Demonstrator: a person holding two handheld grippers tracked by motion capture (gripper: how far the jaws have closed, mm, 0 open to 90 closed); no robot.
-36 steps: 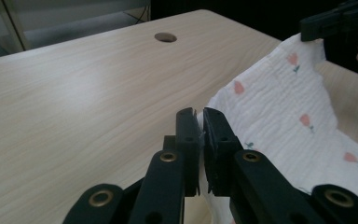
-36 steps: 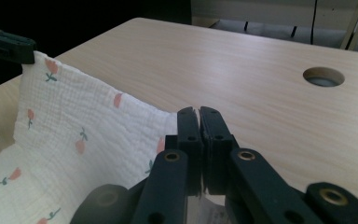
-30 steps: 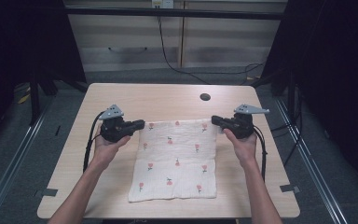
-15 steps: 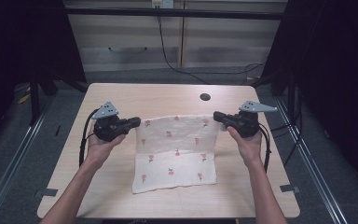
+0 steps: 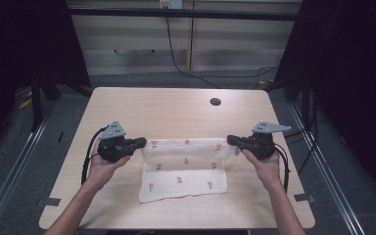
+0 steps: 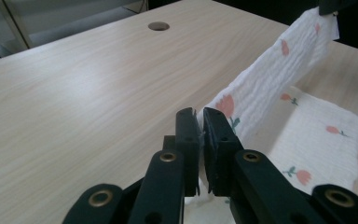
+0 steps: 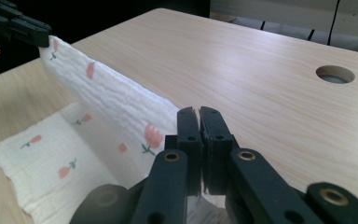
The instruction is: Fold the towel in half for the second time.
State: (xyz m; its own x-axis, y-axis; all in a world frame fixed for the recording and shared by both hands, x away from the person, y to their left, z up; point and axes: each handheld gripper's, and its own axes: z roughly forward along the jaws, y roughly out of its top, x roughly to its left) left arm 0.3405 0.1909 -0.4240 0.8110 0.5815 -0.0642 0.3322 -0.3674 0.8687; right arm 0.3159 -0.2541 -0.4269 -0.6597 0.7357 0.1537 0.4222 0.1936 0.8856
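Observation:
A white cloth (image 5: 183,181) with small red flower prints lies on the wooden table (image 5: 176,107). Its far edge hangs lifted and stretched between the two grippers, while the near part rests flat. My left gripper (image 5: 144,143) is shut on the cloth's left far corner, and my right gripper (image 5: 230,140) is shut on the right far corner. In the left gripper view the jaws (image 6: 199,116) pinch the fabric and the cloth (image 6: 270,79) runs up to the other gripper (image 6: 331,5). The right gripper view has its jaws (image 7: 199,114) pressed on the cloth (image 7: 116,98).
A round cable hole (image 5: 215,102) sits in the table's far right part. Bare wood spreads beyond the cloth toward the far edge. Dark floor and rails flank the table on both sides, with a cabinet behind.
Both grippers have come toward the person, carrying the cloth's far edge with them. That edge now stands raised over the middle of the cloth, and the flat part looks shorter.

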